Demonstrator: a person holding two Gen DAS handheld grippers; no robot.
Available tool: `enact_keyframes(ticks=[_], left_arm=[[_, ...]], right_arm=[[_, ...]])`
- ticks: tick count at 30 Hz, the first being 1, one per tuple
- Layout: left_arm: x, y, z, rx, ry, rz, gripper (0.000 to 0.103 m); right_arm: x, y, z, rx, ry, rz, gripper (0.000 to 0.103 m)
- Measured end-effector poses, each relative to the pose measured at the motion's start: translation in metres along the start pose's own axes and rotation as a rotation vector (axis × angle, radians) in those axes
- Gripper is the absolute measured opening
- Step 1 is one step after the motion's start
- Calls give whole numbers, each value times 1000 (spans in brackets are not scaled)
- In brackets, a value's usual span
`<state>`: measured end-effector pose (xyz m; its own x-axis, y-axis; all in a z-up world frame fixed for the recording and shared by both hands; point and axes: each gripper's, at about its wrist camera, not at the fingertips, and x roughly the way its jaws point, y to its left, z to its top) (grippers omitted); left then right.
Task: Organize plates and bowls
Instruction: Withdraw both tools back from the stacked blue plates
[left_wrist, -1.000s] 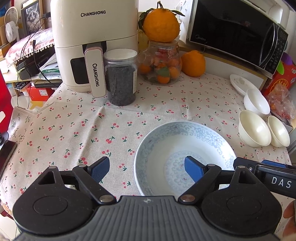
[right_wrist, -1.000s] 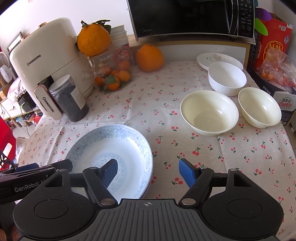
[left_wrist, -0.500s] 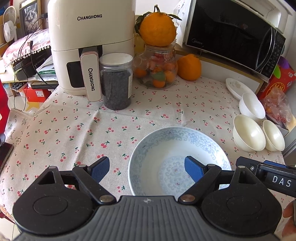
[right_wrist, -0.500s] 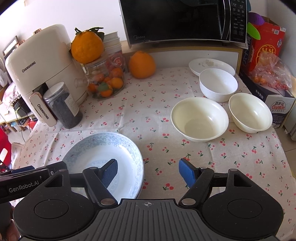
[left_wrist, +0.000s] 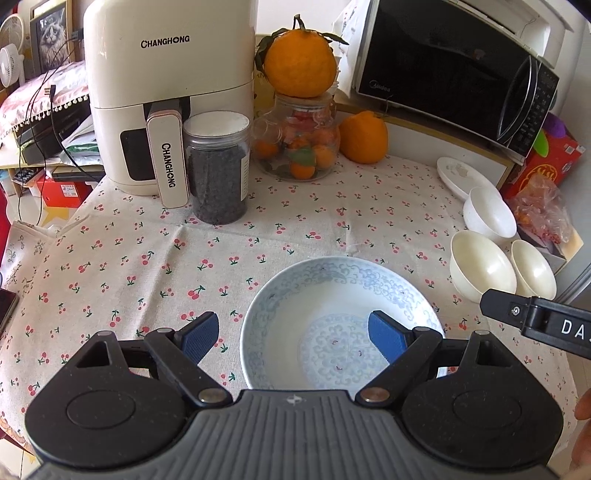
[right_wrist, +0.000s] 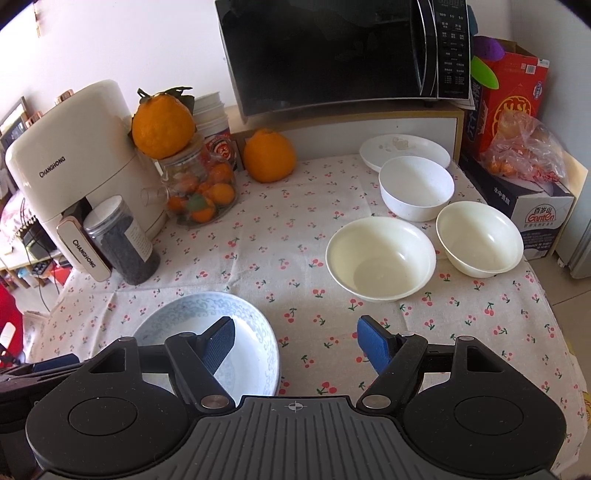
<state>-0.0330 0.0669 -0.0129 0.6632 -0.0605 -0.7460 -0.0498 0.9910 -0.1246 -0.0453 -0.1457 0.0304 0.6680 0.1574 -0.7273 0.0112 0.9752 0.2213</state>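
A blue-patterned deep plate (left_wrist: 325, 306) (right_wrist: 192, 317) rests on the cherry-print tablecloth near the front edge. My left gripper (left_wrist: 293, 334) hangs open above it, one blue pad over the plate's bowl, the other over the cloth to its left. My right gripper (right_wrist: 295, 341) is open too, above the plate's right rim and bare cloth, nothing between its pads. To the right stand a large cream bowl (right_wrist: 380, 258) (left_wrist: 480, 267), a smaller cream bowl (right_wrist: 478, 243) (left_wrist: 533, 269), a white bowl (right_wrist: 415, 188) (left_wrist: 489, 214) and a white plate (right_wrist: 402, 147) (left_wrist: 456, 175).
At the back stand a cream air fryer (left_wrist: 162, 92), a jar of dark contents (left_wrist: 216, 166), a glass jar of small oranges (left_wrist: 299, 147) with a big orange on top, another orange (right_wrist: 269, 155), and a microwave (right_wrist: 340, 51). Boxes and a bag (right_wrist: 524, 147) line the right edge.
Both views have tilted up a little, so the plate and bowls sit lower in the picture. Neither gripper's jaws have changed; nothing on the table has moved.
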Motion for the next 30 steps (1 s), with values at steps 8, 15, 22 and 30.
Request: enact_keyframes(ticks=[8,15,22,30], left_arm=[[-6,0,2,-5,-9,-28,87],[-9,2,1,-8,-13,-42,87],[-13,4,2,-6,-23,-49,87],[-19,3,2,-5,-34,-69,86]], right_arm=[[-3,2,-4,19,-2,-21,75],[-9,3,-11,32,-8,-41,75],[-19,7,-20,2,-25,-77,75],[-39,-1,-24,7,-35,-122,75]])
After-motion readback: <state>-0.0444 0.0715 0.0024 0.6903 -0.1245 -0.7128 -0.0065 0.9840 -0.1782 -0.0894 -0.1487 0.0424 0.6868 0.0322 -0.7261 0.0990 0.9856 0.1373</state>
